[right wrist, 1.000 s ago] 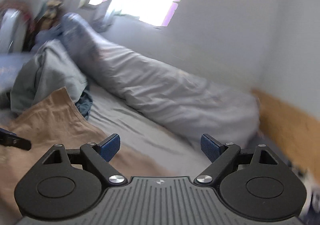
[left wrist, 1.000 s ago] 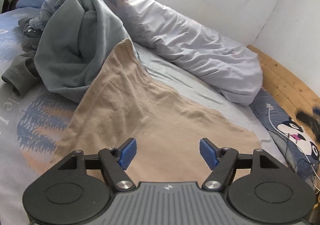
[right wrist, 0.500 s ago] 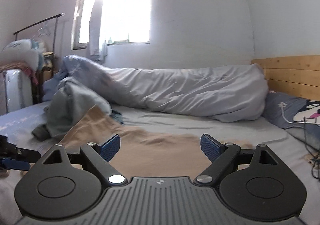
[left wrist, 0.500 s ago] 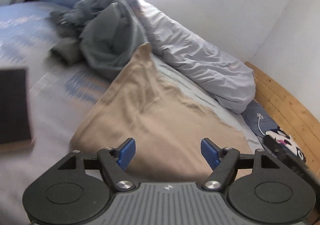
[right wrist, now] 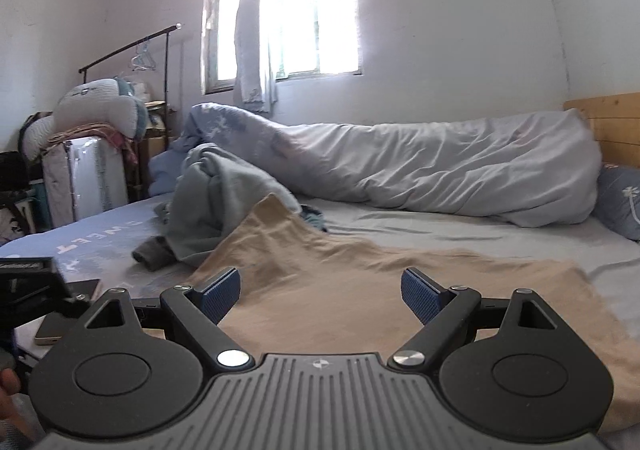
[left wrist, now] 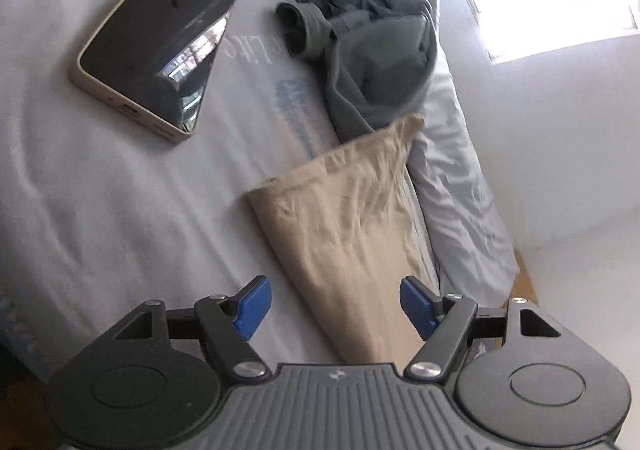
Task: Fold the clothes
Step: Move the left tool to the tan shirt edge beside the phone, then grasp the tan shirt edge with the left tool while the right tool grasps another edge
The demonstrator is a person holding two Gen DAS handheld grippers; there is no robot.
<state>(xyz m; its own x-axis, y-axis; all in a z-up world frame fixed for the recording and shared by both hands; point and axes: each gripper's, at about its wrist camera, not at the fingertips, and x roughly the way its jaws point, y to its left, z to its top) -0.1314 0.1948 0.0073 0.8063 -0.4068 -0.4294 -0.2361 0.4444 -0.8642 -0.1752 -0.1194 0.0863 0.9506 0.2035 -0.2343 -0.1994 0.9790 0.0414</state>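
Looking through the left wrist camera first, I see my left gripper [left wrist: 335, 304] standing open with nothing between its blue pads, poised low over the near end of the tan garment [left wrist: 352, 234]. That cloth lies on the pale blue bedsheet [left wrist: 120, 209] and runs away from me toward a heap of grey-green clothes [left wrist: 380, 61], its far corner just touching that heap. A phone [left wrist: 154, 43] lies face up on the sheet, well apart to the left. I judge the garment light, thin and limp: it will sag and bunch, so an edge or corner is the place to pinch, not the middle.

Through the right wrist camera, my right gripper [right wrist: 320, 296] is open wide and empty, hovering over the same tan garment [right wrist: 400, 286]. Here it looks broad and mostly flat, softly wrinkled, with one corner riding up against the grey-green pile [right wrist: 224, 201]. A rolled duvet [right wrist: 440, 165] lies along the wall behind. I would take the near hem, one corner per claw.
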